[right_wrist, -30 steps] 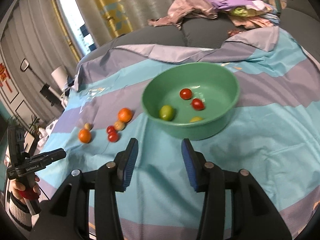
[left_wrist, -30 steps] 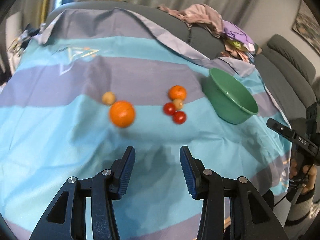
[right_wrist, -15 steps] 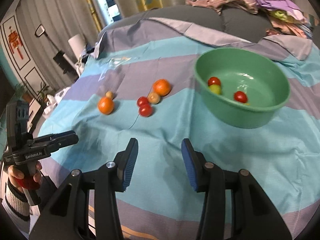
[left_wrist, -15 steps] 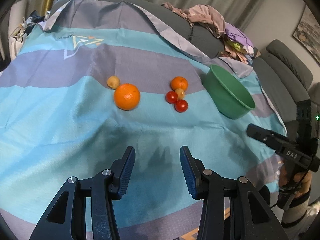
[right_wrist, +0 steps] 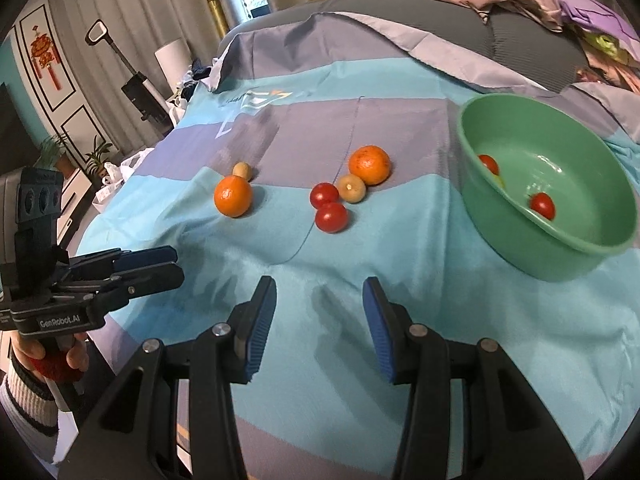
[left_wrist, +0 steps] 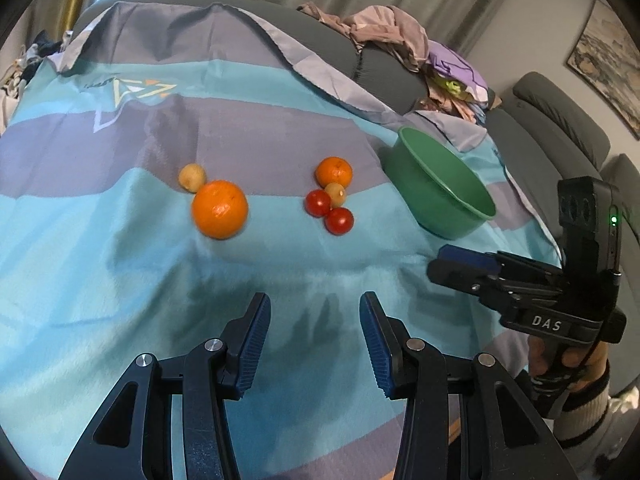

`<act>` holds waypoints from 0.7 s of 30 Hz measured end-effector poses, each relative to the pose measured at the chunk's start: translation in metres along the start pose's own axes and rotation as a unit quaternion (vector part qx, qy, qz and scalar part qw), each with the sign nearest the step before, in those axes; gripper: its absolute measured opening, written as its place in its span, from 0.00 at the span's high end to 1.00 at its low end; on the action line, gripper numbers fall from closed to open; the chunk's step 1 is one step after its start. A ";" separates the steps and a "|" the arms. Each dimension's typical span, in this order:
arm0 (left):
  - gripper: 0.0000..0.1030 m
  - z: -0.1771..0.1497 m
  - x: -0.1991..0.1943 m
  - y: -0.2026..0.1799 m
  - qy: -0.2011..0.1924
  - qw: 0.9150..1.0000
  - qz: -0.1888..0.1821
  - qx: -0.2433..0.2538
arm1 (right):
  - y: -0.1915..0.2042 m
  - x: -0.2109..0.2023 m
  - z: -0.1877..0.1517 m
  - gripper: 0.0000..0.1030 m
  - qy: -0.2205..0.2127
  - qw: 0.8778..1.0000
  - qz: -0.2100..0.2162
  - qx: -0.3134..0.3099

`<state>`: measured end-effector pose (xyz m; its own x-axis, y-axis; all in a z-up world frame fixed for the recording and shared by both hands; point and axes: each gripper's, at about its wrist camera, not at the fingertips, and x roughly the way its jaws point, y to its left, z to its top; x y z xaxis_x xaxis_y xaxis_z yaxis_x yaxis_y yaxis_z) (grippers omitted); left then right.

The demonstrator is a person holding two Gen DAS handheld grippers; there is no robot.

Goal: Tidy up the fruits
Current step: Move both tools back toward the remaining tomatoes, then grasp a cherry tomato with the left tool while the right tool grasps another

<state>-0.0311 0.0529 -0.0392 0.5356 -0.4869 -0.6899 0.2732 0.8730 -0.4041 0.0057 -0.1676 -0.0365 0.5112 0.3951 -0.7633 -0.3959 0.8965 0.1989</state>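
On the striped blue and grey cloth lie a large orange (left_wrist: pixel 219 209) (right_wrist: pixel 233 195) with a small tan fruit (left_wrist: pixel 191 176) behind it, and a cluster to the right: a smaller orange (left_wrist: pixel 334 171) (right_wrist: pixel 369 164), a tan fruit (left_wrist: pixel 335 194), and two red tomatoes (left_wrist: pixel 318 202) (left_wrist: pixel 339 220). A green bowl (left_wrist: pixel 472 216) (right_wrist: pixel 568 256) at the right holds two red tomatoes (right_wrist: pixel 542 205) and a partly hidden yellowish fruit. My left gripper (left_wrist: pixel 314 320) is open and empty, short of the fruits. My right gripper (right_wrist: pixel 319 304) is open and empty, near the cloth's front.
A pile of clothes (left_wrist: pixel 404 40) lies on the grey sofa back behind the cloth. A grey armchair (left_wrist: pixel 560 120) stands to the right. A floor lamp and plants (right_wrist: pixel 96 148) stand to the left of the cloth.
Both grippers have swung left; the fruit cluster now sits nearer the middle of the right view and the bowl has shifted right. Both stay open.
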 end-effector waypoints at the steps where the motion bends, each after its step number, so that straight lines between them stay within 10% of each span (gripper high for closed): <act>1: 0.56 0.002 0.001 0.000 0.000 1.000 -0.002 0.000 | 0.000 0.002 0.002 0.56 0.000 1.000 0.001 -0.001; 21: 0.56 0.039 0.035 -0.001 0.011 0.999 0.026 0.043 | -0.011 0.054 0.029 0.56 0.025 1.000 0.005 0.000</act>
<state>0.0184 0.0357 -0.0398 0.5329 -0.4400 -0.7228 0.3132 0.8961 -0.3146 0.0598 -0.1503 -0.0624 0.4691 0.3932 -0.7908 -0.4005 0.8928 0.2063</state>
